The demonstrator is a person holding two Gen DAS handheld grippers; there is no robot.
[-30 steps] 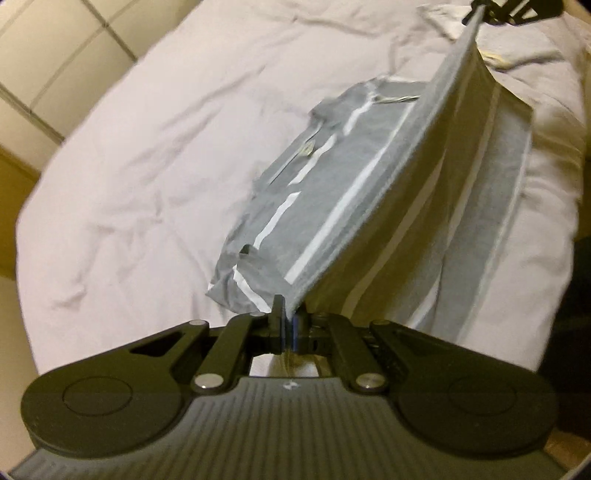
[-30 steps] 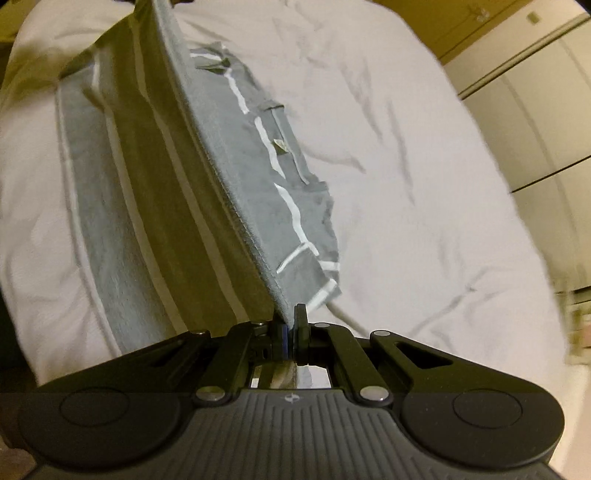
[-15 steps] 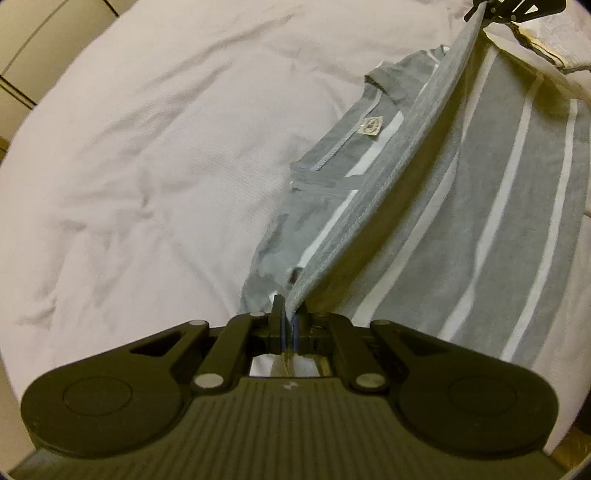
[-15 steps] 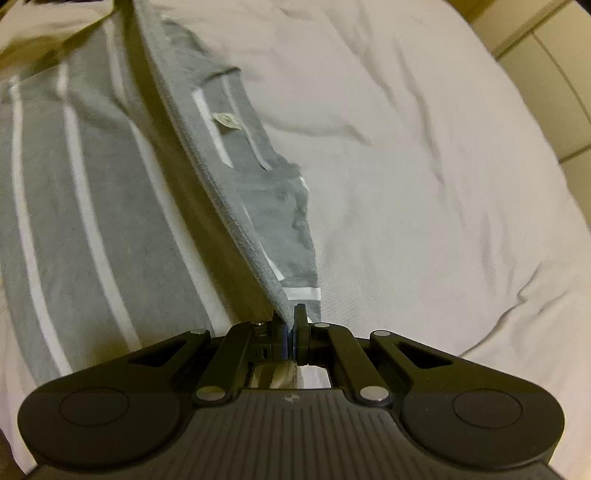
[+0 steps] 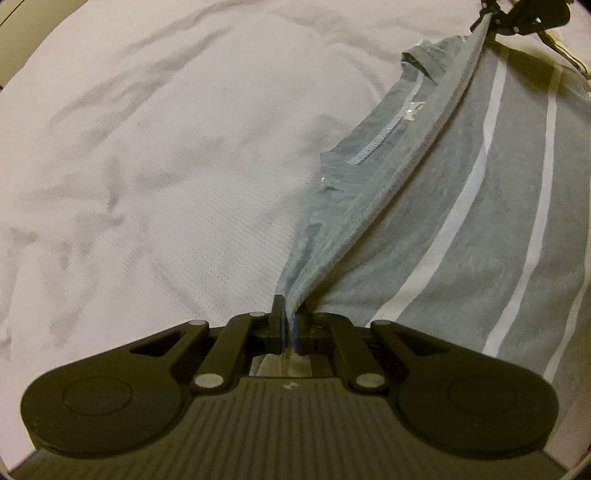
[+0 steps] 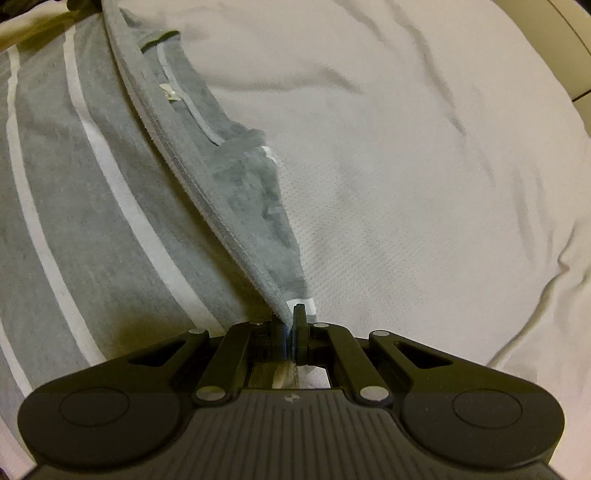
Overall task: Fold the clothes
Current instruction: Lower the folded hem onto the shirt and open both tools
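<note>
A grey T-shirt with white stripes [image 5: 480, 229] [image 6: 74, 206] lies folded over on a white bed sheet [image 5: 166, 166] [image 6: 424, 166]. Its hem edge runs taut between my two grippers. My left gripper [image 5: 288, 325] is shut on one hem corner, low over the sheet. My right gripper [image 6: 289, 325] is shut on the other hem corner; it also shows far off in the left wrist view as the right gripper [image 5: 491, 13]. The collar with its small label [image 5: 412, 110] [image 6: 170, 92] peeks out from under the folded layer.
The wrinkled white sheet covers the bed on all sides of the shirt. A pale panelled wall or cupboard [image 6: 576, 37] shows at the upper right of the right wrist view.
Both grippers have carried the hem forward and down over the shirt. The raised flap now lies nearly flat, covering most of the lower layer up to the collar.
</note>
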